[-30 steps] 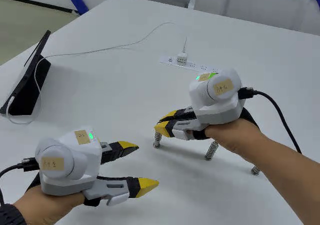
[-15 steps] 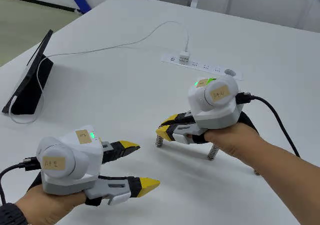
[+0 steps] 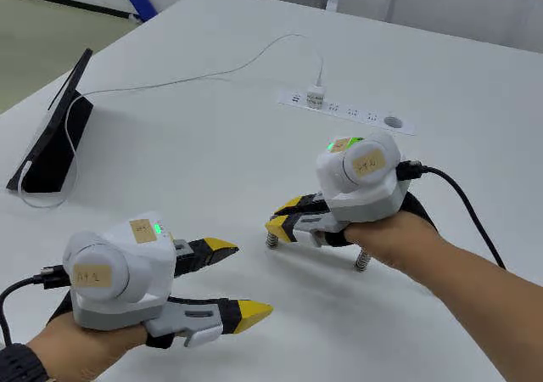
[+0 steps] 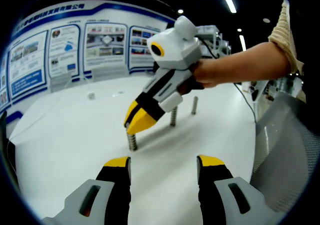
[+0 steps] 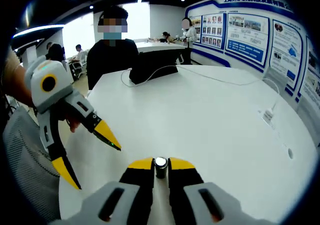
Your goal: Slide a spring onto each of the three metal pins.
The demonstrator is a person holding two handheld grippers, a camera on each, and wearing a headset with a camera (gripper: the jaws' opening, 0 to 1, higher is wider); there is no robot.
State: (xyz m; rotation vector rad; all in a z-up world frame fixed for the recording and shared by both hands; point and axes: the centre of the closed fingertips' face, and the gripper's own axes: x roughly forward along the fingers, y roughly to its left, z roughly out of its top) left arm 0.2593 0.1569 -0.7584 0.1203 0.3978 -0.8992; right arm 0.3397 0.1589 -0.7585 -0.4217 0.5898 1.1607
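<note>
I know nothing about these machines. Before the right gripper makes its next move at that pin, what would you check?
1. Right gripper shut on the near pin: ok, the jaws close on its top.
2. Spring on that pin: ok, coils show below the gripper tip in the left gripper view.
3. Spring on the middle pin: ok, coils run up it.
4. Spring on the far pin: cannot tell, too small to read.
5. Left gripper out of the way: ok, open and apart from the pins.
</note>
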